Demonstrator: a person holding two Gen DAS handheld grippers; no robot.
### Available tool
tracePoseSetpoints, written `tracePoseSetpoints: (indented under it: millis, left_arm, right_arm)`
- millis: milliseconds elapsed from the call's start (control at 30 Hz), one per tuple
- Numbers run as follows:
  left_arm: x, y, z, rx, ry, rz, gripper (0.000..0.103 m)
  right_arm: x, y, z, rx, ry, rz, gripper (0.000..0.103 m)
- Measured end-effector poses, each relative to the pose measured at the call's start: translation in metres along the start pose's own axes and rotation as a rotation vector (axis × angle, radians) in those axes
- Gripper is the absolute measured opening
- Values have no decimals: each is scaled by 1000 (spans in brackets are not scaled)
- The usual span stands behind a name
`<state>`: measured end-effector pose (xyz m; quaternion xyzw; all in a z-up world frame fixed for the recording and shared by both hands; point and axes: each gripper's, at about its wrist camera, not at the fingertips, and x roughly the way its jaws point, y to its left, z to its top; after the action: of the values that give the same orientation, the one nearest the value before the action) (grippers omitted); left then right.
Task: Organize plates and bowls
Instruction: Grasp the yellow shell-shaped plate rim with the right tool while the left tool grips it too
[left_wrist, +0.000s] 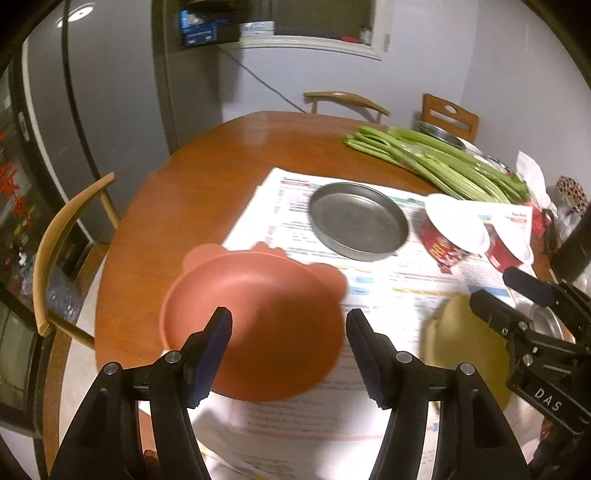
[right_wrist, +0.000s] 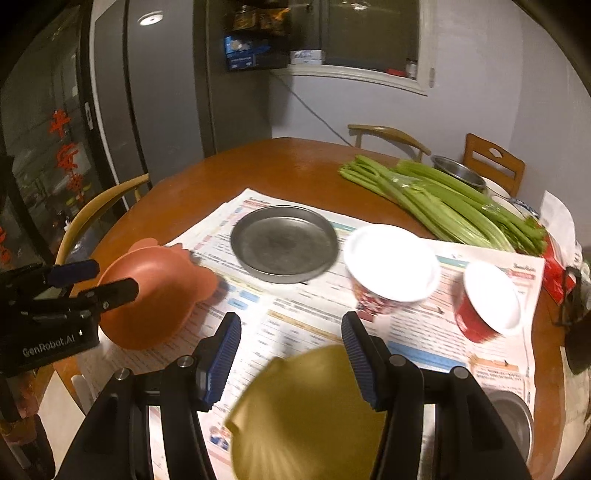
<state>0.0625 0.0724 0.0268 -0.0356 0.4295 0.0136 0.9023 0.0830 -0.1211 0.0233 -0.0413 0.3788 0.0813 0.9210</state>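
Observation:
A terracotta bowl with ears (left_wrist: 266, 302) (right_wrist: 159, 306) lies blurred on the newspaper's left end. My left gripper (left_wrist: 290, 332) (right_wrist: 99, 278) hovers over it, pads apart and pressing on nothing. An olive-yellow bowl (right_wrist: 303, 417) (left_wrist: 465, 332) sits blurred beneath my right gripper (right_wrist: 291, 332) (left_wrist: 491, 286). Its fingers stand apart, and newspaper shows between the left pad and the bowl. A flat steel plate (left_wrist: 358, 221) (right_wrist: 284, 243) rests mid-paper. Right of it stand a large red bowl with a white inside (right_wrist: 391, 258) (left_wrist: 454, 225) and a smaller one (right_wrist: 491, 295) (left_wrist: 511, 240).
Newspaper (right_wrist: 295, 317) covers the near half of the round wooden table (right_wrist: 288, 166). Celery stalks (right_wrist: 443, 199) lie at the back right beside a steel bowl (right_wrist: 458, 171). Another steel bowl (right_wrist: 513, 417) sits at the near right. Wooden chairs (left_wrist: 66, 236) ring the table.

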Motion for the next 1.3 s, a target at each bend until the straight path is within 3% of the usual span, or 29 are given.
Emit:
tracePoseSetpoints:
  millis: [567, 1300]
  left_arm:
    - [3, -59, -18, 105, 55, -71, 66]
    - [30, -96, -45, 156, 177, -160, 66]
  right_arm:
    - [-11, -53, -33, 50, 49, -62, 56]
    - [22, -62, -52, -9, 166, -69, 56]
